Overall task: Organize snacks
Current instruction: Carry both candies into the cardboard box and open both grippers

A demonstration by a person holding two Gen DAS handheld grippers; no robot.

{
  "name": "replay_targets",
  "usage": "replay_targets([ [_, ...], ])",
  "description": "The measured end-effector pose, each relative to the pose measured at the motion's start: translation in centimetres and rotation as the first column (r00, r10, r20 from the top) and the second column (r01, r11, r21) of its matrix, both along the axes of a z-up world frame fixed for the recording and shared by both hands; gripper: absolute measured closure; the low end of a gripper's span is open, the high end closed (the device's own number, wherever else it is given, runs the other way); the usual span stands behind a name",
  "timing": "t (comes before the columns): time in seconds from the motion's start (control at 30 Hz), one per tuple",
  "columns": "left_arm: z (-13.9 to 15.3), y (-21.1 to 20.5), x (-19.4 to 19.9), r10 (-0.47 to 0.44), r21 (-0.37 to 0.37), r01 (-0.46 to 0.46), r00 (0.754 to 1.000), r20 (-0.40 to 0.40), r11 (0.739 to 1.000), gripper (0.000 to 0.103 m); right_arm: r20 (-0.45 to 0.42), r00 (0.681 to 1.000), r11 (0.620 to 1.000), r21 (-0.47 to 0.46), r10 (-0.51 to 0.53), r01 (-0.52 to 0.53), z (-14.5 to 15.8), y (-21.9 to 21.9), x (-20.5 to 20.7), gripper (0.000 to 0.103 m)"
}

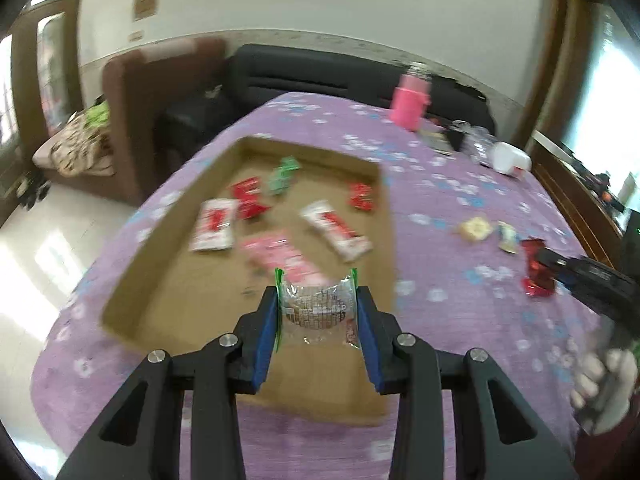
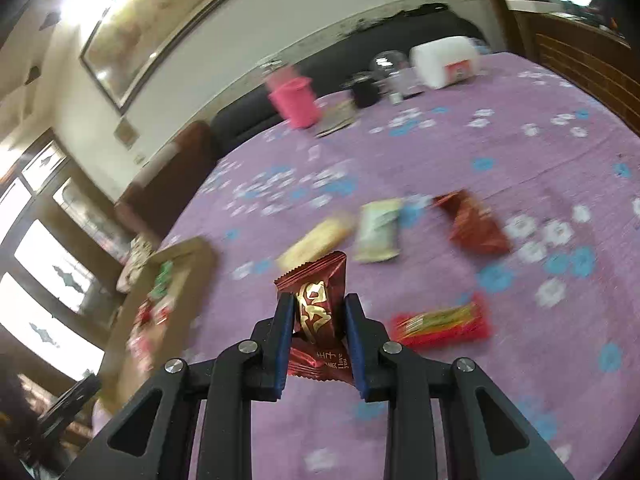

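Observation:
My left gripper (image 1: 317,300) is shut on a clear-wrapped round cake (image 1: 318,308) with green seams, held above the near part of a shallow cardboard tray (image 1: 386,216). The tray holds several snacks: white-red bars (image 1: 334,230), red packs (image 1: 248,196), a green pack (image 1: 283,174), a pink pack (image 1: 280,256). My right gripper (image 2: 314,304) is shut on a dark red candy with gold writing (image 2: 316,308), above the purple tablecloth. It also shows in the left wrist view (image 1: 538,266). The tray shows at left in the right wrist view (image 2: 180,252).
Loose snacks lie on the cloth: a yellow one (image 2: 316,242), a pale green one (image 2: 378,230), a dark red one (image 2: 472,224), a red bar (image 2: 440,324). At the far edge stand a pink cup (image 2: 296,98), a white box (image 2: 444,60) and jars (image 2: 384,66).

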State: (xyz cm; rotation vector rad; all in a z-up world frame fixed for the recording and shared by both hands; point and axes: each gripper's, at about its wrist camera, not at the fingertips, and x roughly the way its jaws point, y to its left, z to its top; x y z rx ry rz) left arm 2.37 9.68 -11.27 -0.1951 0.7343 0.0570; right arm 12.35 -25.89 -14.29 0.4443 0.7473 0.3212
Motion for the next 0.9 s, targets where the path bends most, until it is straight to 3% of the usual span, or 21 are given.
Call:
replay_targets([
  [0.3, -1.9, 5.4, -0.5, 0.103, -0.042, -0.104, 0.994, -0.034, 0.994, 0.066, 0.029, 0.974, 0.974, -0.015, 0.225, -0.224, 2.9, 11.2, -2.5, 0.075],
  [0.6, -3.0, 7.7, 0.5, 0.130, -0.100, -0.136, 0.990, -0.056, 0.986, 0.064, 0.000, 0.926, 0.923, -0.069, 0.378, -0.378, 2.2, 20.5, -3.0, 0.075],
  [0.9, -2.3, 8.7, 0.0, 0.141, -0.153, -0.143, 0.990, -0.026, 0.978, 0.045, -0.064, 0.888, 0.877, -0.139, 0.455, -0.460, -0.5, 26.7, -2.9, 0.074],
])
